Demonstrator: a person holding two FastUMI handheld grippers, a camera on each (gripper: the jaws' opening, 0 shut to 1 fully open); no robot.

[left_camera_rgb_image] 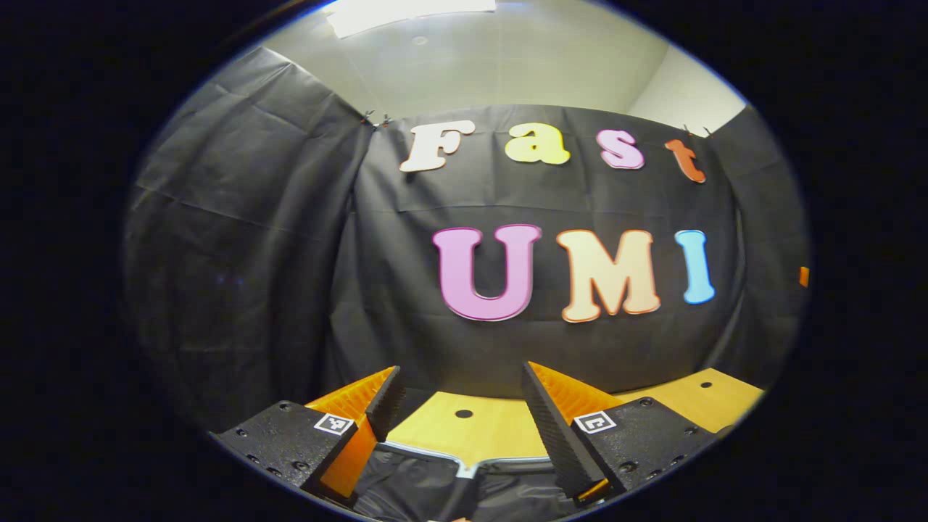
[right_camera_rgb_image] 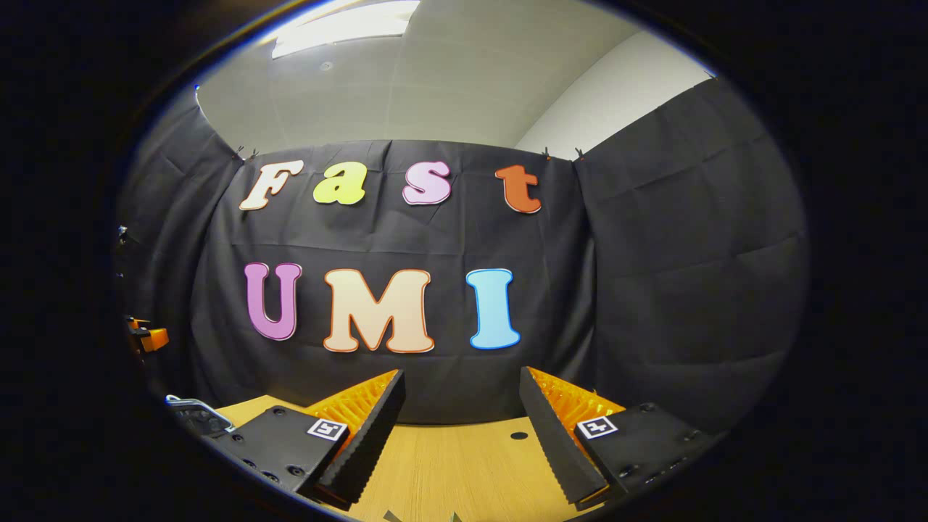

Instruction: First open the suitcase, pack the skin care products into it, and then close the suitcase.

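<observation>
Suitcase (left_camera_rgb_image: 464,478): in the left gripper view it sits at the very bottom, directly under my left gripper (left_camera_rgb_image: 461,406), on the near part of the table (left_camera_rgb_image: 478,428). What shows is dark wrinkled fabric w/ a pale metal-looking edge running along its far side, plus a dark strap or handle down the middle. Can't tell if it's open or shut from this bit. In the right gripper view a small dark piece w/ a pale rim (right_camera_rgb_image: 190,412) shows at the far left edge, on the table; prob. same suitcase, can't confirm.

Left gripper: fingers apart, wide gap, nothing btwn them. It hangs above the suitcase's far edge, not touching as far as I can see. Tips point toward the booth wall (left_camera_rgb_image: 290,275) beyond the suitcase.

Right gripper (right_camera_rgb_image: 462,409): fingers spread too, nothing held. It's over bare tabletop, well to the side of the suitcase, which lies off past its left finger.

Table: light wood top w/ small dark round holes, one hole (left_camera_rgb_image: 464,414) just beyond the suitcase edge, another (right_camera_rgb_image: 519,436) ahead of the right gripper.

Outward from suitcase: black cloth wall stands behind the table on all sides. Above the cloth, white ceiling w/ a bright light panel (right_camera_rgb_image: 341,25). Small orange object (right_camera_rgb_image: 148,338) at the left rim of the right gripper view, above the suitcase piece; too small to ID.
</observation>
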